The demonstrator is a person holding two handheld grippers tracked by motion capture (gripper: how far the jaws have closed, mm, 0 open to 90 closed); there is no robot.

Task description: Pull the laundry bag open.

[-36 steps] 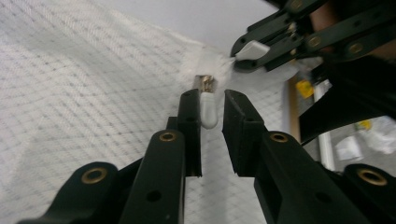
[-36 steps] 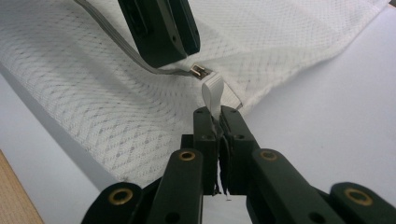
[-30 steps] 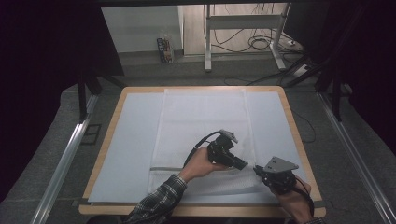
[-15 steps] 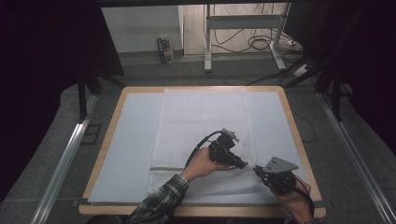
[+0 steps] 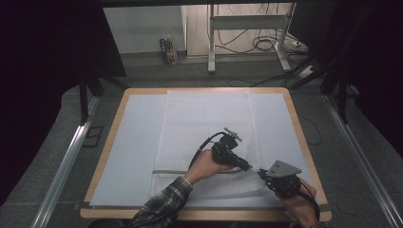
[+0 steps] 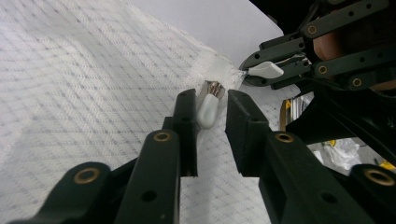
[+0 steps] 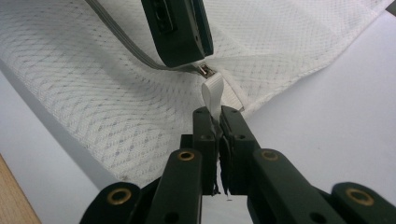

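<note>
Mesh laundry bag (image 5: pixel 209 137) flat on bench (image 5: pixel 138 137), zip (image 7: pixel 121 46) apparently at its corner end; right gripper (image 7: pixel 215 122) pinching white pull tab (image 7: pixel 212 93), left gripper (image 6: pixel 212 105) spread just beside slider; closure unconfirmed.

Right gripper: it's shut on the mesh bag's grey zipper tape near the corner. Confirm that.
Not the tape. In the right gripper view the right gripper is shut on the white pull tab of the zipper, near the mesh bag's corner.

mesh bag (image 5: pixel 207 128): 1 | tongs: 2 | zipper pull (image 7: pixel 213 94): 1 | table (image 5: pixel 109 128): 1
</note>
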